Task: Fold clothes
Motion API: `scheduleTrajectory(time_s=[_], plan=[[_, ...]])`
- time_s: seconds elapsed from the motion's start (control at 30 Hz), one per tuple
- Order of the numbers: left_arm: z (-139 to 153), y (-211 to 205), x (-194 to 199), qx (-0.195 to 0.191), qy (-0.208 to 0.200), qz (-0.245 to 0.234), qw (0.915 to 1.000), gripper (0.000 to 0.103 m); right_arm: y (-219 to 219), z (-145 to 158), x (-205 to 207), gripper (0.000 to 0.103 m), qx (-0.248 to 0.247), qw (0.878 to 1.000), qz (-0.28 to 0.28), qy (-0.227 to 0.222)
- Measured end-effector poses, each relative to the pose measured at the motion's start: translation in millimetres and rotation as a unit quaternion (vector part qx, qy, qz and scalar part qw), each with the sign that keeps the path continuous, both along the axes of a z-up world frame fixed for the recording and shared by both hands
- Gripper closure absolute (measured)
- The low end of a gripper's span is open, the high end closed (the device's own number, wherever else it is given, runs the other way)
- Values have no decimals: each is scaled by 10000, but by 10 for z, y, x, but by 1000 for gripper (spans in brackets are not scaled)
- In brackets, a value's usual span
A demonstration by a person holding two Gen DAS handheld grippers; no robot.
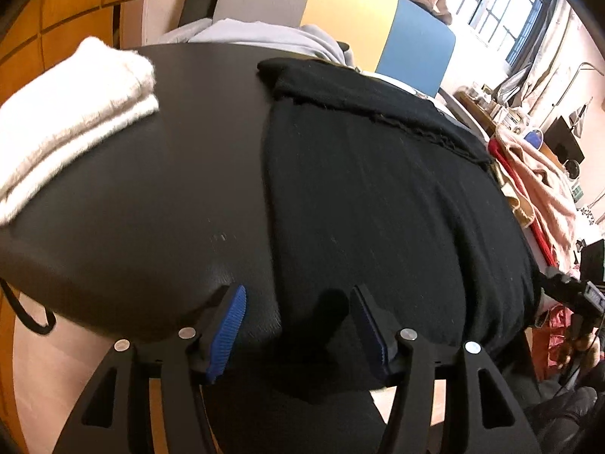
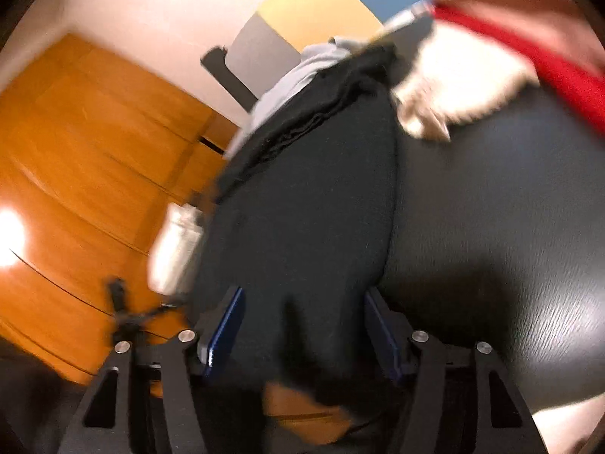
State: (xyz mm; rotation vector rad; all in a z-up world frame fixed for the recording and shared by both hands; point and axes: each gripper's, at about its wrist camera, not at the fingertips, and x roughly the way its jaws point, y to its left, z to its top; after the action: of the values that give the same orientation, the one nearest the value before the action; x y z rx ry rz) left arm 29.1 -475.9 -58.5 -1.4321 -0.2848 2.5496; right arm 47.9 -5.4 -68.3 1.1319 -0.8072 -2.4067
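Black garment (image 1: 370, 196): spread on black table (image 1: 159, 196), centre-right of the left-wrist frame.
White folded cloth (image 1: 72, 113): upper left.
Left gripper (image 1: 298, 325): jaws apart at near hem, unclamped.
Right gripper (image 2: 302, 325): jaws apart, straddling fabric.
Advice: pinch both corners level before lifting.

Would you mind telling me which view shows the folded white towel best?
The left wrist view: the white towel lies sharp and nearly whole on the black table, its folds clear. The right wrist view shows only a blurred white patch at the table's far edge.
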Motion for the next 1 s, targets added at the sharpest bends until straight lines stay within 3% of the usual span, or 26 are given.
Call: scheduleTrajectory(time_s=[0.07,0.27,0.37,0.57,0.67,0.73,0.77,1.0], plan=[[4,42,27,22,-16,-54,10000,43,-127,22,-37,33,279,9995,161,24],[-16,23,120,386,20,17,9993,43,-28,-107,-35,31,-660,9972,331,-69],[-39,-22,184,584,23,78,9983,43,5,-122,-48,31,-850,9955,368,-192],[-31,28,202,532,36,-75,9986,43,-57,-156,55,31,-937,9937,542,-282],[-27,40,169,607,54,-146,9980,43,-70,-167,109,37,-841,9952,465,-187],[-26,51,175,670,60,-211,9975,43,-111,-160,74,57,-706,9963,470,-159],[-31,56,185,656,72,-246,9975,43,-134,-158,55,59,-625,9968,484,-140],[-50,44,217,669,75,-278,9973,43,-74,-229,107,64,-558,9967,577,-130]])
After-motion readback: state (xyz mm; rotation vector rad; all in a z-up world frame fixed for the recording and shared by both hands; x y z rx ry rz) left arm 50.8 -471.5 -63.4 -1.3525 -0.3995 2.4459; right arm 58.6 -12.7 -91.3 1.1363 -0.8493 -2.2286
